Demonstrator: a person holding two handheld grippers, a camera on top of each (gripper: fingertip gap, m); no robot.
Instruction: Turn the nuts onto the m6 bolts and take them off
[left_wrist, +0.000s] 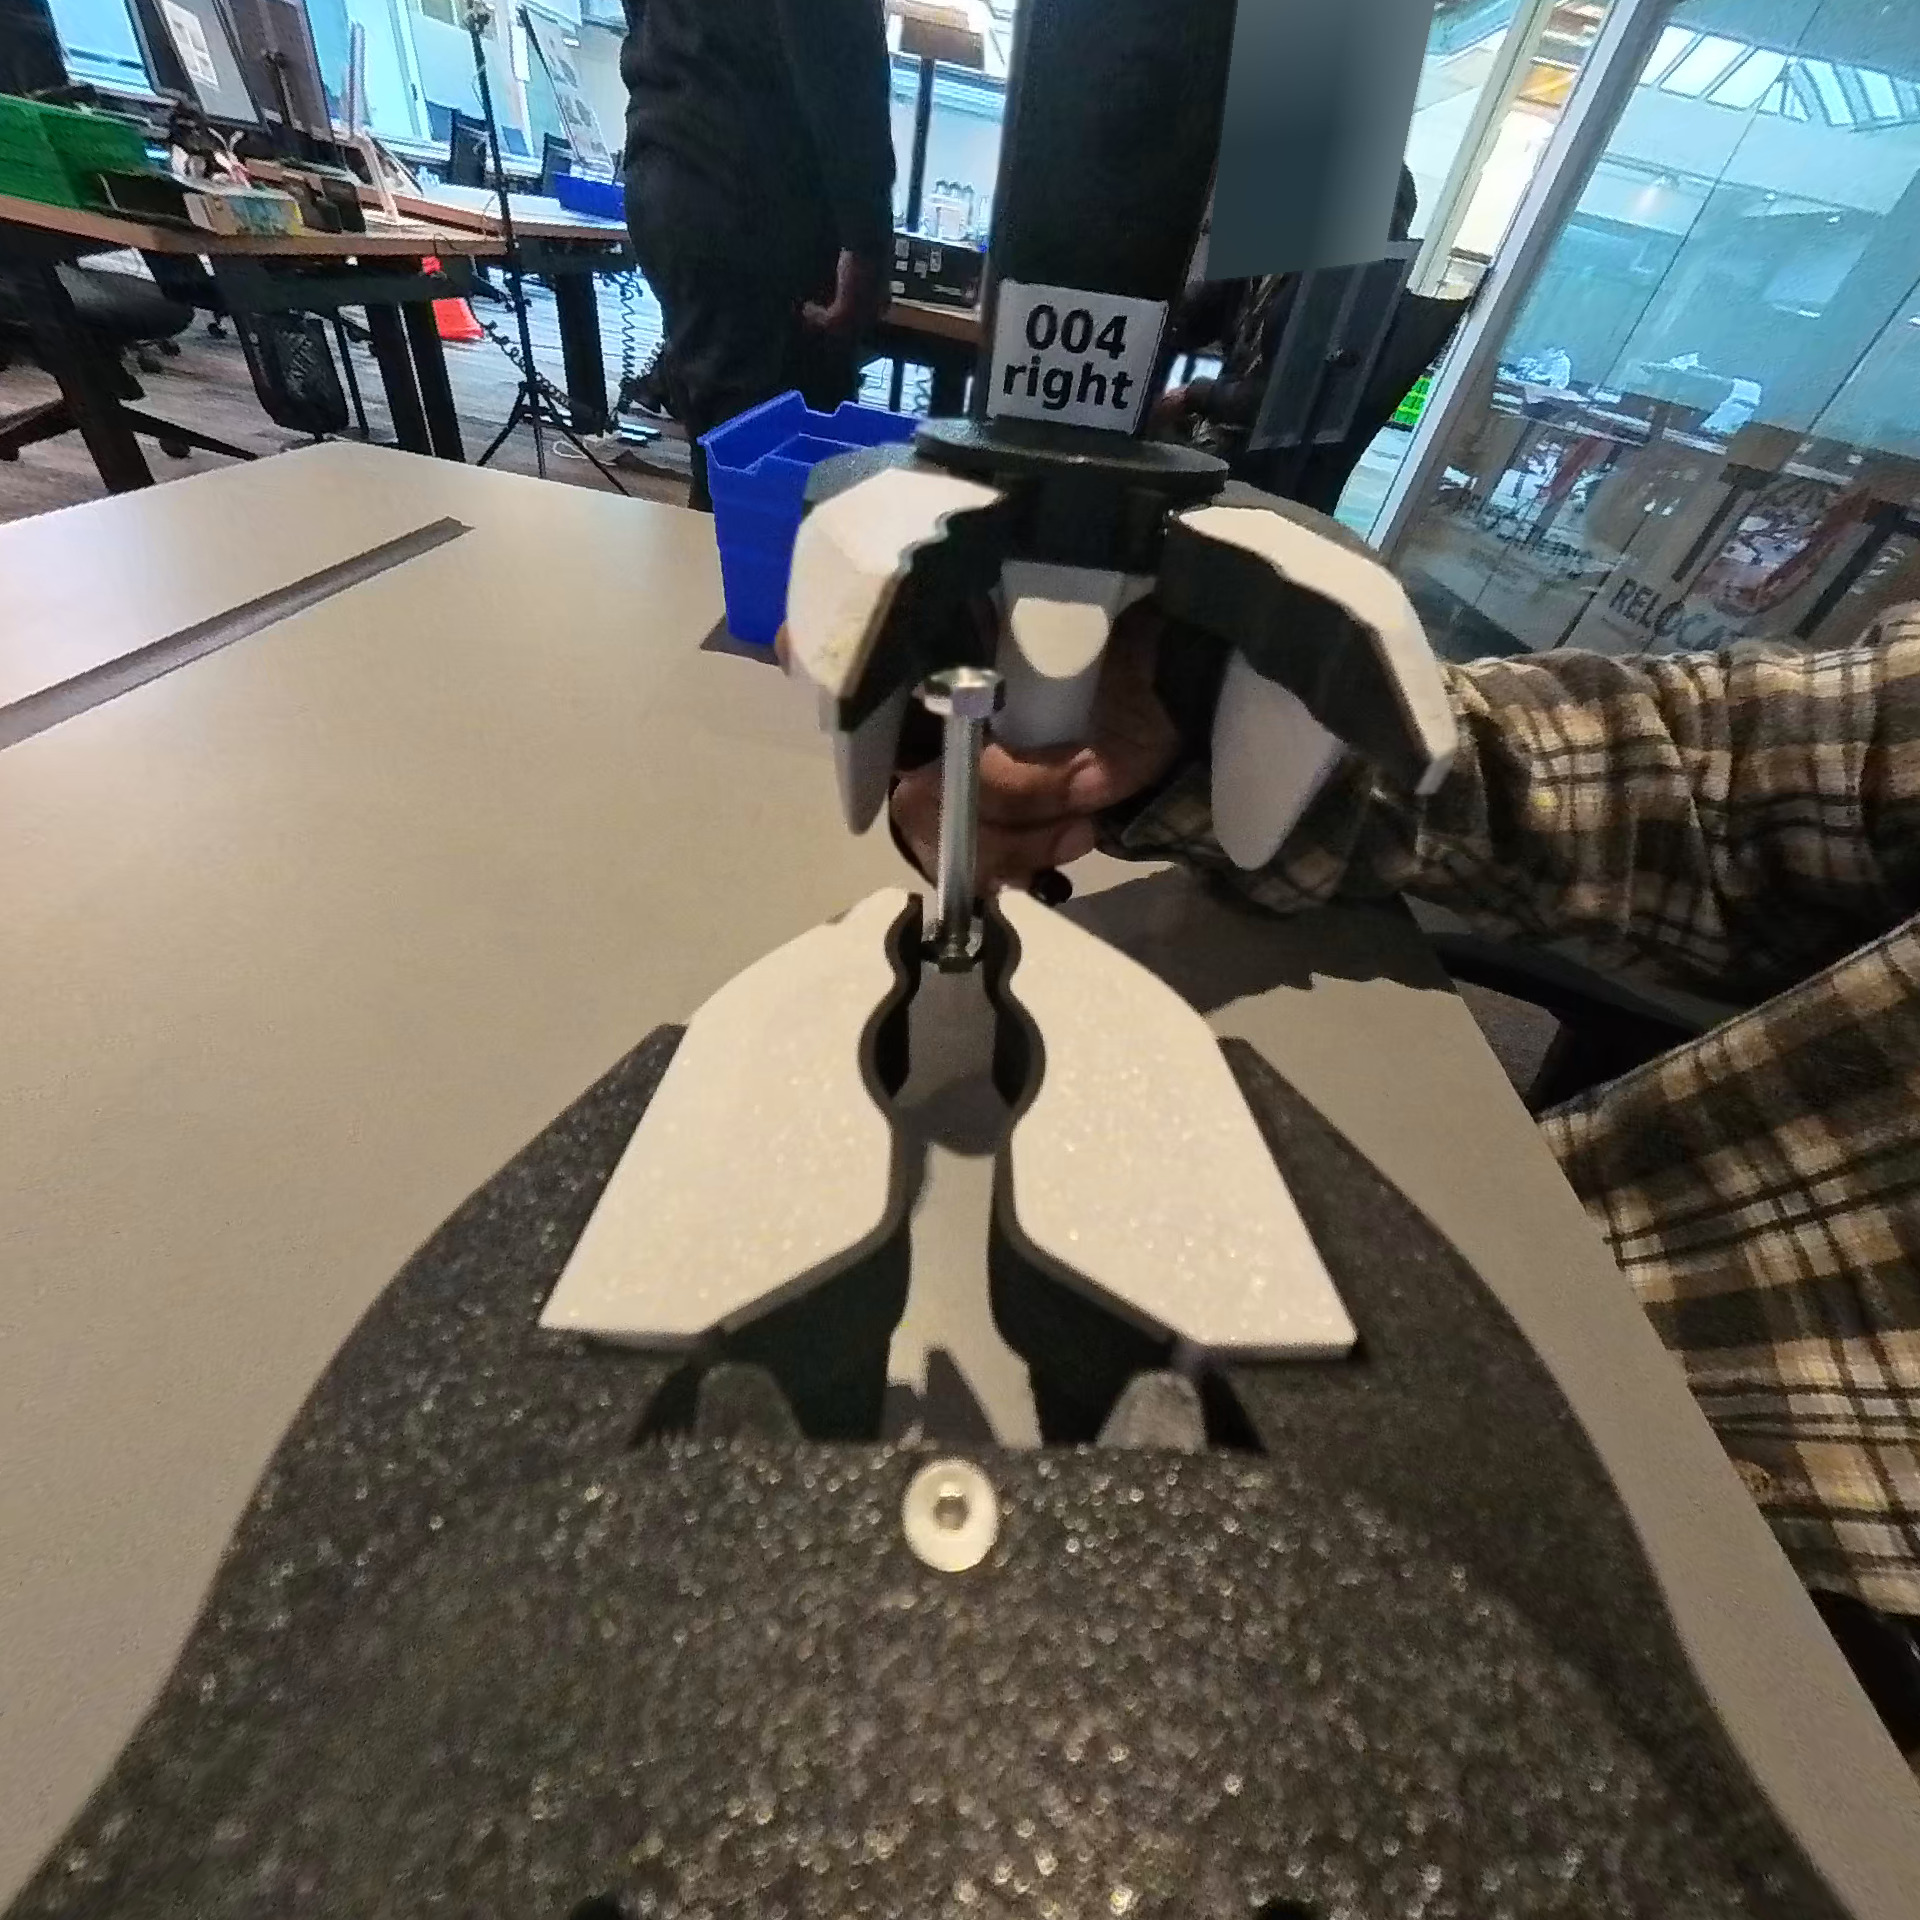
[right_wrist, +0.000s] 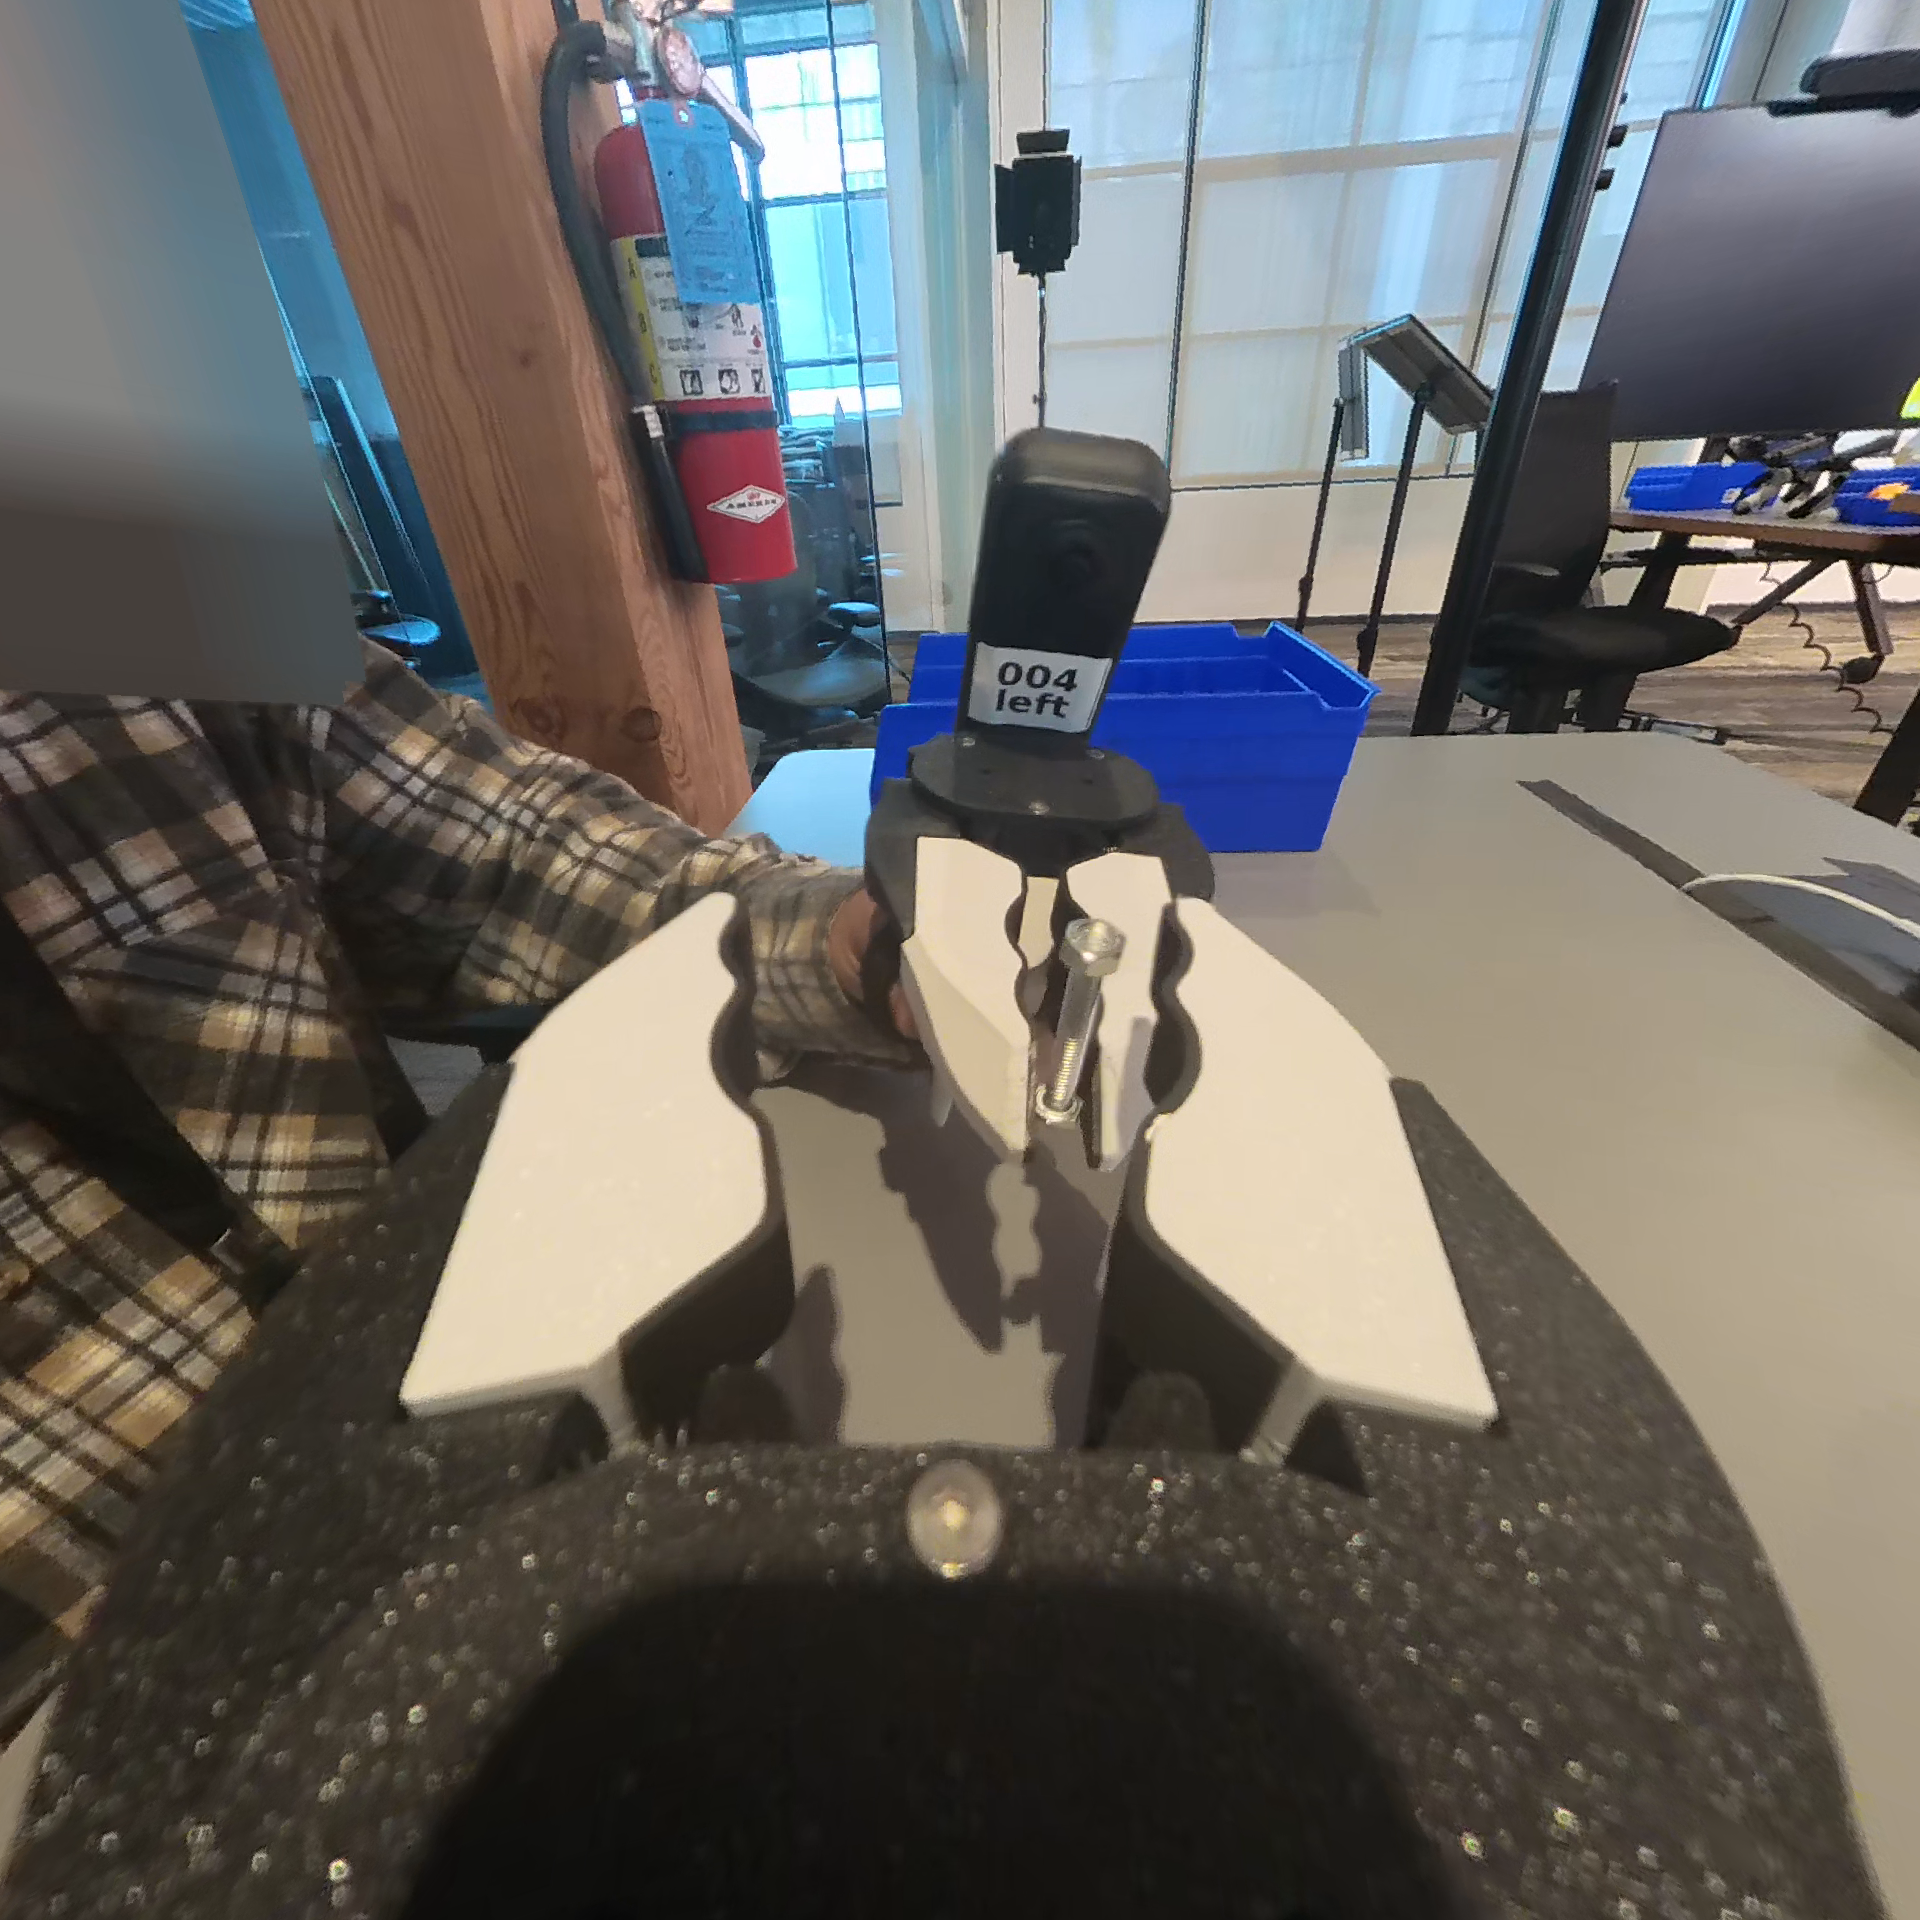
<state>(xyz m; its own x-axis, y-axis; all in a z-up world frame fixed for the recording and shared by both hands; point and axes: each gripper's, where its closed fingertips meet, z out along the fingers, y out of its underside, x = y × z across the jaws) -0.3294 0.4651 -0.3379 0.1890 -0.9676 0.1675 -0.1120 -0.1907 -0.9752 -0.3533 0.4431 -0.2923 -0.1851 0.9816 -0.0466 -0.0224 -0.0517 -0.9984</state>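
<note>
Though nut-clamped, bolt (left_wrist: 958, 810) upright, head topmost

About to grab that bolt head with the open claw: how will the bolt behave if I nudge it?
Probably stiff: the bolt is bare metal. Likely to pivot rather than fall, since the left claw pinches only its nut end. Its smooth head may slip.

The bolt (left_wrist: 958, 821) is standing upright between the left gripper's (left_wrist: 957, 940) fingertips, the nut (left_wrist: 956, 954) sitting at its lower end. Behind, the bin (right_wrist: 1247, 727) is resting on the table (left_wrist: 416, 831).
</note>
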